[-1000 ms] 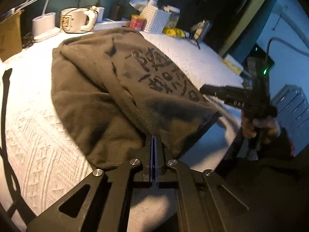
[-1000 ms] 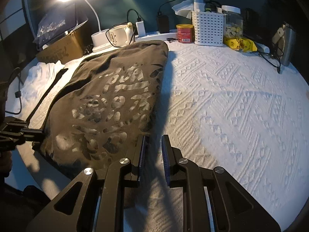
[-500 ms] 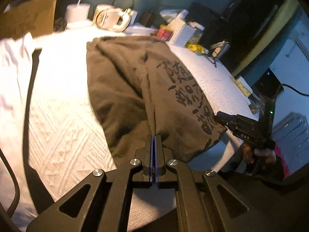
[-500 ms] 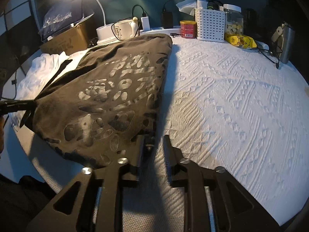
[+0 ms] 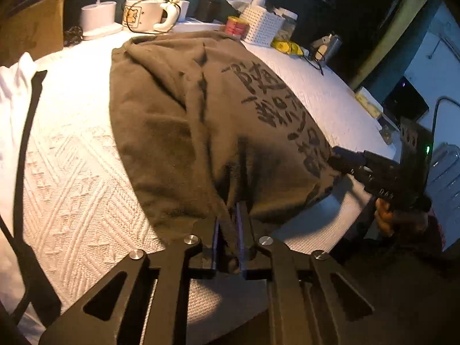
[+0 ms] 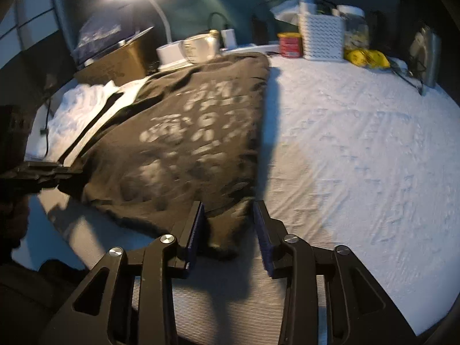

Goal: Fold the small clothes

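A brown shirt [image 5: 201, 115] with dark printed lettering lies folded lengthwise on the white bedspread [image 5: 72, 158]. My left gripper [image 5: 228, 210] is at its near hem; a fold of the cloth fills the narrow gap between the pads, and the jaws are opening. My right gripper [image 6: 228, 205] stands open over the shirt's [image 6: 187, 143] near right corner. That corner lies loose between the fingers with neither pad pressing on it. In each wrist view the other gripper shows at the shirt's far side: the right gripper [image 5: 335, 152] and the left gripper [image 6: 77, 172].
A white cloth [image 5: 14, 92] with a dark strap lies at the bed's left. Along the back stand a cardboard box [image 6: 115, 63], a lamp base [image 5: 97, 17], a mug [image 5: 143, 14], a red can [image 6: 290, 44], a white basket [image 6: 322, 37] and a yellow packet [image 6: 366, 57]. Bare bedspread [image 6: 359, 158] stretches to the right.
The right jaws have spread wider and let go of the shirt corner, which now lies between them. The left jaws, shut tight before, have parted slightly around the hem.
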